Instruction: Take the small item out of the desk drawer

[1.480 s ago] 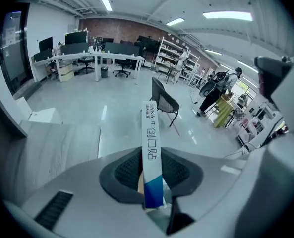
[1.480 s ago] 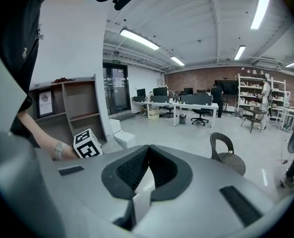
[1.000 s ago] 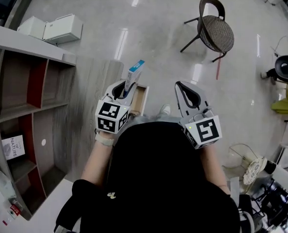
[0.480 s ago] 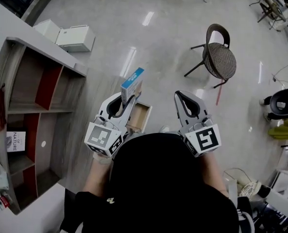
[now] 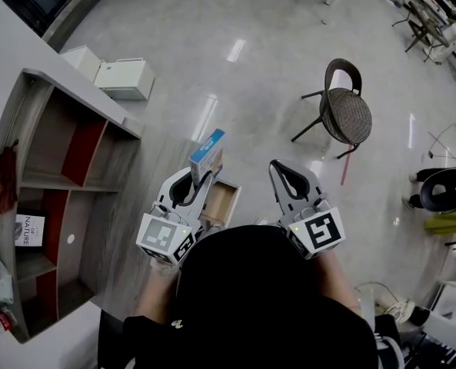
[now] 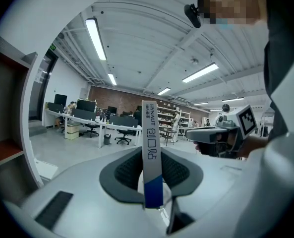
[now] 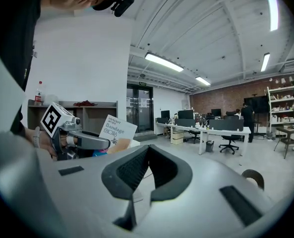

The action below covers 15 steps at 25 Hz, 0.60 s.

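A small blue-and-white bandage box stands upright between the jaws of my left gripper, held above the open wooden drawer. In the left gripper view the box's narrow edge rises between the pads of the left gripper, which press on it. My right gripper hovers beside it to the right, shut with nothing between its fingers; its tips meet in the right gripper view. That view also shows the box and the left gripper at the left.
A wooden shelf unit with red panels stands at the left. White boxes sit on the floor beyond it. A dark wicker chair stands at the right. The person's dark-clothed body fills the lower view.
The left gripper, still shut on the box, has drawn back a little toward the body. The head view has shifted. The right gripper keeps its place beside it.
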Each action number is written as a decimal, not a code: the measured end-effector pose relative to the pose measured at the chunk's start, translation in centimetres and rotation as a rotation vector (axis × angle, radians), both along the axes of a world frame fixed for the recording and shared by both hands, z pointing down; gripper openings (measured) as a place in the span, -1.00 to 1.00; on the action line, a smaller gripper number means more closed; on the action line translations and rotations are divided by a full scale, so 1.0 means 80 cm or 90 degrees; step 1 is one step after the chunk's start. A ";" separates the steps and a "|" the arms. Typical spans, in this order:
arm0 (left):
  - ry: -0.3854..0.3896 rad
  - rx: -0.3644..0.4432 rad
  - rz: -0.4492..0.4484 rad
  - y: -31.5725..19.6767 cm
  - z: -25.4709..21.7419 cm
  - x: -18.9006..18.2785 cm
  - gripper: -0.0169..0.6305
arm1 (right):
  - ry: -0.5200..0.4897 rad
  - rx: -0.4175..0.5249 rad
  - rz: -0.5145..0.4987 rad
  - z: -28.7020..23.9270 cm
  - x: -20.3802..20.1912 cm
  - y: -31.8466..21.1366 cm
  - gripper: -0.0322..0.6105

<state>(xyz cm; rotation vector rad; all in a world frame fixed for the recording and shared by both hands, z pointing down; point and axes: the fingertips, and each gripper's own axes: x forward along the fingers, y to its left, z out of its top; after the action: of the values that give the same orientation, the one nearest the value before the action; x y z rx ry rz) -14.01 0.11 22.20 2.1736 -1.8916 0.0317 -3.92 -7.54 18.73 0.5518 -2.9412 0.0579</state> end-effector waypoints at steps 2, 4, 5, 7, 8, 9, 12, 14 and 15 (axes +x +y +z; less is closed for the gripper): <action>0.003 0.000 0.000 -0.002 0.000 0.001 -0.66 | 0.001 0.010 -0.004 -0.002 0.001 0.001 -0.91; 0.007 -0.001 0.000 -0.003 0.000 0.003 -0.66 | 0.006 0.011 -0.007 -0.003 0.002 0.002 -0.91; 0.008 0.000 0.000 -0.003 0.001 0.003 -0.66 | 0.001 0.014 -0.009 -0.005 0.001 0.003 -0.91; 0.009 0.000 0.002 0.000 0.003 0.003 -0.66 | -0.019 0.020 -0.008 -0.008 -0.001 0.006 -0.91; 0.010 0.000 0.003 0.002 0.004 0.003 -0.66 | -0.023 0.019 -0.006 -0.008 0.000 0.008 -0.91; 0.010 0.001 0.004 0.003 0.004 0.003 -0.66 | -0.021 0.016 -0.003 -0.006 0.001 0.009 -0.91; 0.013 0.001 0.004 0.004 0.005 0.004 -0.66 | -0.002 0.003 0.002 0.001 0.006 0.012 -0.91; 0.015 -0.003 0.004 0.005 0.006 0.006 -0.66 | 0.008 -0.002 0.007 0.004 0.010 0.013 -0.91; 0.016 -0.003 0.005 0.006 0.006 0.007 -0.66 | 0.013 -0.002 0.010 0.006 0.011 0.014 -0.91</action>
<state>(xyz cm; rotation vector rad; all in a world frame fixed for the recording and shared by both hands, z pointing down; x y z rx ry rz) -13.47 0.63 22.69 2.1683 -1.8675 0.0116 -3.03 -6.43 19.23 0.5706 -2.9161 0.0587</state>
